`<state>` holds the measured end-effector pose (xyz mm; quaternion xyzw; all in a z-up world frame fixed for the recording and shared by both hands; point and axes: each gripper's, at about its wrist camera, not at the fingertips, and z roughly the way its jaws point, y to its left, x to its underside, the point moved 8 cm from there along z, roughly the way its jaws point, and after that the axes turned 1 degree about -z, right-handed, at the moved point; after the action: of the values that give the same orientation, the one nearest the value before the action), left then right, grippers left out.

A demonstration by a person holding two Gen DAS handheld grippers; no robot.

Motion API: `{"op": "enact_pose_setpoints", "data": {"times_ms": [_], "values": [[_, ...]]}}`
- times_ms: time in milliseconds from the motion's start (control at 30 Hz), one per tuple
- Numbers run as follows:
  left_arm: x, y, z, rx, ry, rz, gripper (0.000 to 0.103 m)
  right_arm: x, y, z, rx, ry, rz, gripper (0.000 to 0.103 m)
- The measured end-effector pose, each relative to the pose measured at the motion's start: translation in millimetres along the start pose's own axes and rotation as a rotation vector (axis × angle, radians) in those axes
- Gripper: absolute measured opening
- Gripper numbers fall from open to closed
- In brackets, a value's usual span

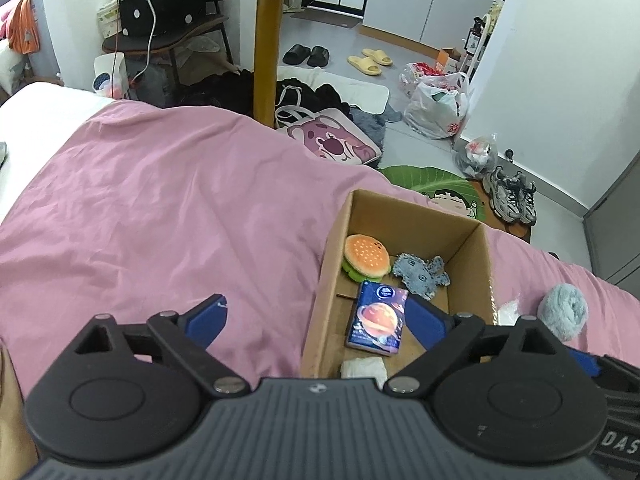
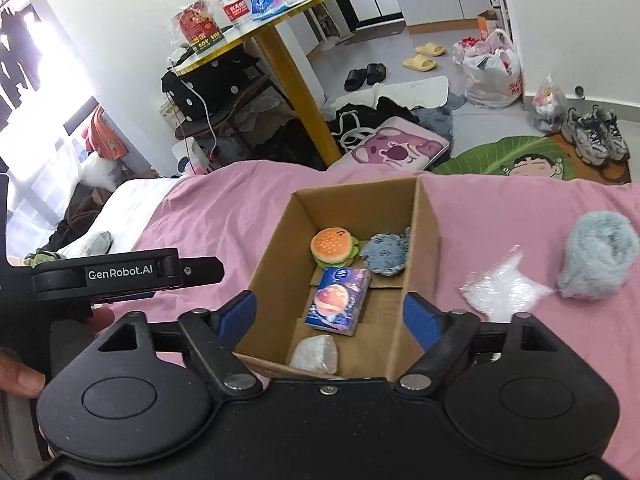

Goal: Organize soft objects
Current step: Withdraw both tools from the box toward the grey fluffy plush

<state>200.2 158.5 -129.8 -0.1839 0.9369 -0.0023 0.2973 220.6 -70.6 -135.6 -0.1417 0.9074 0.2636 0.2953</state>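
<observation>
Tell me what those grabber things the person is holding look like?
Each hand-held gripper is black plastic, with two round discs joined by silver bolts to angled linkage bars, a ribbed grip plate and blue padded fingers. The left hand-held gripper carries white "GenRobot.AI" lettering on its side. No sleeves show.

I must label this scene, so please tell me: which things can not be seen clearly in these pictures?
- Clear plastic packet, right wrist view: motion blur, contents unreadable.
- White bundle in the cardboard box, left wrist view: gripper body cuts off its near side.
- Tissue pack print: too small to read in either view.
- Fluffy blue ball, left wrist view: partly behind the gripper linkage.
</observation>
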Motion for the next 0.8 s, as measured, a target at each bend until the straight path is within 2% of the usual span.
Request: {"op": "enact_pose_setpoints", "data": {"times_ms": [67, 267, 533, 800], "values": [[1.7, -4.1, -4.4, 0.001, -0.009, 0.008, 0.102, -1.3, -4.6, -5.8, 0.003, -0.008, 0.002, 0.088], [9.1, -19.2, -19.9, 0.006, -0.037, 0.027, 0.103, -3.5, -21.6, -30.2, 0.011, -0.05, -0.011, 0.103], [19.4, -37.5, -38.4, 0.01, -0.072, 0.041, 0.103, 0.8, -50.2, -55.0, 0.037, -0.072, -0.007, 0.103], [32.2, -60.3, -50.8, 0.038, -0.071, 0.055, 0.103, 4.1, -71.2, -78.2, 0.057, -0.109, 0.014, 0.103]]}}
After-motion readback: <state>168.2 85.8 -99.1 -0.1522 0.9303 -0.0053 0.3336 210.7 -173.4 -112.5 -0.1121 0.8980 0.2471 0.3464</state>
